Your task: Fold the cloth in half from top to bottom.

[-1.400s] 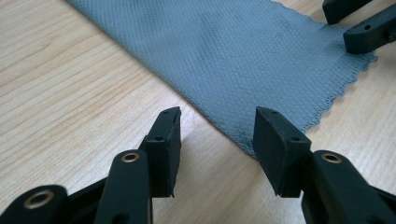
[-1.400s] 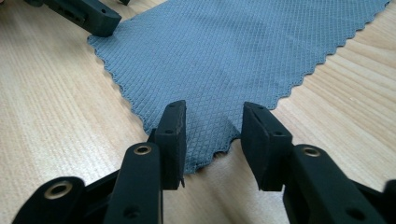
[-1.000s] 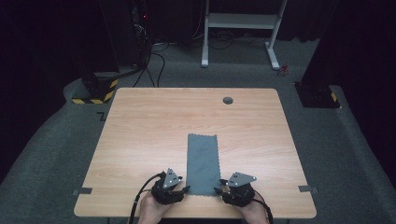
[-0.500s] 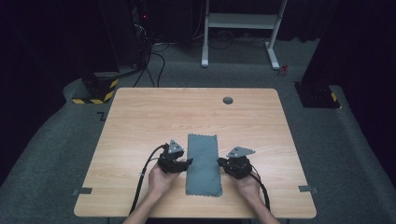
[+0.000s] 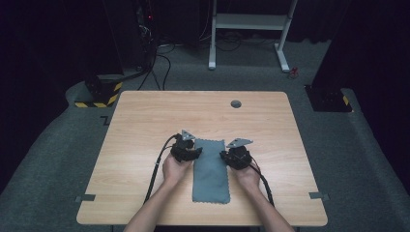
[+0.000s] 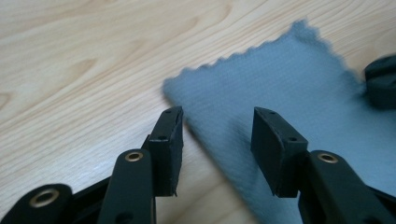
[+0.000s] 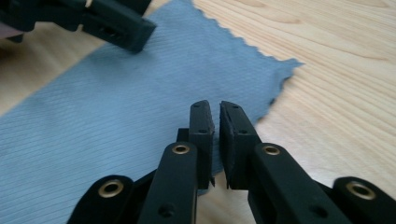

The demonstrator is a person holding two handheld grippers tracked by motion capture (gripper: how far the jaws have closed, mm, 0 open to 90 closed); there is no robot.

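Observation:
A grey-blue cloth with zigzag edges lies flat on the wooden table. My left gripper is at its far left corner. In the left gripper view the gripper is open, its jaws having just been closing, and they straddle the cloth edge without touching it. My right gripper is at the far right edge. Seen up close, that gripper is shut to a thin slit after just easing apart slightly, above the cloth, nothing pinched. The left gripper's jaw shows beyond it.
A round grommet sits in the tabletop near the far edge. Tape marks lie at the front corners. On the floor behind stand a white desk frame and a yellow-black striped base.
Both hands have slid away from the table's front edge along the cloth's sides to its far corners. The right jaws have closed to a slit. The cloth has stayed put.

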